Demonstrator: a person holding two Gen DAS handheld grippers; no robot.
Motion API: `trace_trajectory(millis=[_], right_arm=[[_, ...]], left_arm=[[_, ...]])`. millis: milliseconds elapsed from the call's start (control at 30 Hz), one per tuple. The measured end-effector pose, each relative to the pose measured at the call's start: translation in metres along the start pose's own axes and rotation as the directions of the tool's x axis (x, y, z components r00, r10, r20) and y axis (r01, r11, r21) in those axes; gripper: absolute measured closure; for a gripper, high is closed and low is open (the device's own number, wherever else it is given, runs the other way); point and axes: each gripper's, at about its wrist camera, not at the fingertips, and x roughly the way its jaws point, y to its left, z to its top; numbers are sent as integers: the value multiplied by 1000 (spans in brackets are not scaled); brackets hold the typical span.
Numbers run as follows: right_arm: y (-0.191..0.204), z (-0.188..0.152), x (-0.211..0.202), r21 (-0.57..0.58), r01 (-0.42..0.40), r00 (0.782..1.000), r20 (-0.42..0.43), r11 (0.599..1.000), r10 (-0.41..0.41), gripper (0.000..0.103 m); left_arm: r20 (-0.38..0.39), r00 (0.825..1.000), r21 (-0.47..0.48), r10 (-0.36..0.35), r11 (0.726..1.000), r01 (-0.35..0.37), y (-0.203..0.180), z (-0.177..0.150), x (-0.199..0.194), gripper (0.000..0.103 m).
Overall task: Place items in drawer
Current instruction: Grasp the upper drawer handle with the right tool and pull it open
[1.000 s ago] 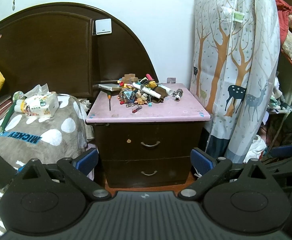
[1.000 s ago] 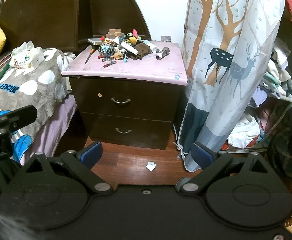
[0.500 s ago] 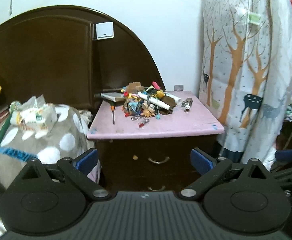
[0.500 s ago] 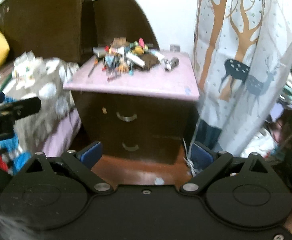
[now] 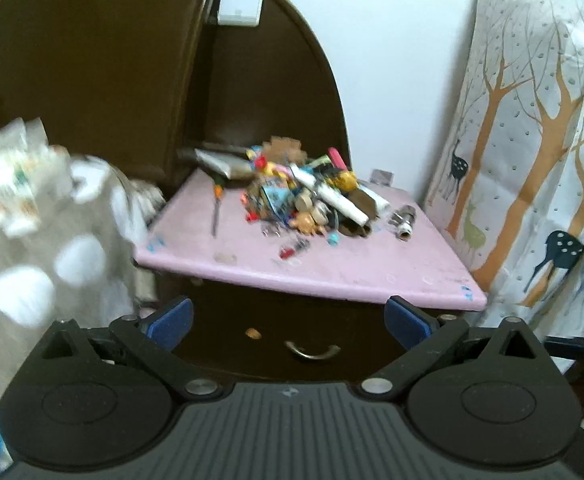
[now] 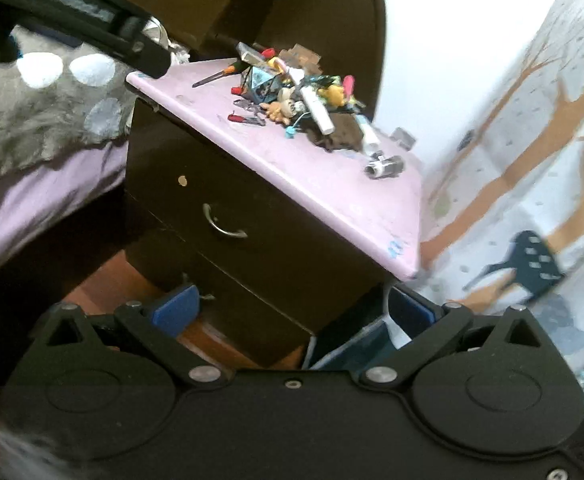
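Note:
A dark nightstand with a pink top [image 5: 332, 264] holds a pile of small items [image 5: 304, 196]: a screwdriver [image 5: 216, 208], a white tube, toys, a metal fitting [image 5: 404, 220]. Its top drawer [image 5: 252, 340] is closed, with a metal handle [image 5: 312, 350]. My left gripper [image 5: 288, 320] is open and empty, in front of the drawer. In the right wrist view the pile [image 6: 296, 100] and the top drawer handle [image 6: 222, 222] show, with a second closed drawer below. My right gripper [image 6: 292, 312] is open and empty, low, near the nightstand's front right corner.
A bed with a grey spotted blanket [image 5: 52, 248] lies left of the nightstand, below a dark headboard [image 5: 112, 60]. A tree-and-deer print curtain [image 5: 532, 160] hangs on the right. A wooden floor [image 6: 108, 280] lies below. The left gripper's body [image 6: 92, 20] crosses the right view's top left.
Both grippers have moved closer to the nightstand. The left view rose and tilted. The right view rolled, so the nightstand looks slanted. Both stay open.

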Motion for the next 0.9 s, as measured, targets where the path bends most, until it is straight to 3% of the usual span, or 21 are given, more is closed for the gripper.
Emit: trace_trajectory(millis=[233,367,500,567,600,633,733,900], right_arm=[[25,14,74,-223,-32,999,10,974,35,3],[46,18,119,-387,-48,998,13,921,57,3],[66,19,158,-537,-82,996,-20,840,84,4],[73,17,175,-589,-103,995,-53,802,90,25],[76,16,186,-608,-118,993,-80,786,87,53],[78,17,194,-618,-124,992,-97,776,81,59],[85,18,210,-662,-126,992,-103,739,77,51],[92,24,223,-688,-165,985,-146,707,88,55]], left_arm=[[-18,1000,-22,22,1000,-23,33,-14,32,0],[23,999,-60,38,998,-36,59,-18,39,0],[47,999,-129,-8,992,14,76,-19,45,1],[27,1000,-123,-15,992,18,78,-20,50,0],[16,1000,-119,-22,993,24,78,-20,52,0],[3,999,-115,-32,993,32,78,-19,52,1],[-16,999,-115,-49,992,47,79,-18,52,1],[-18,998,-151,-58,987,55,87,-17,49,1]])
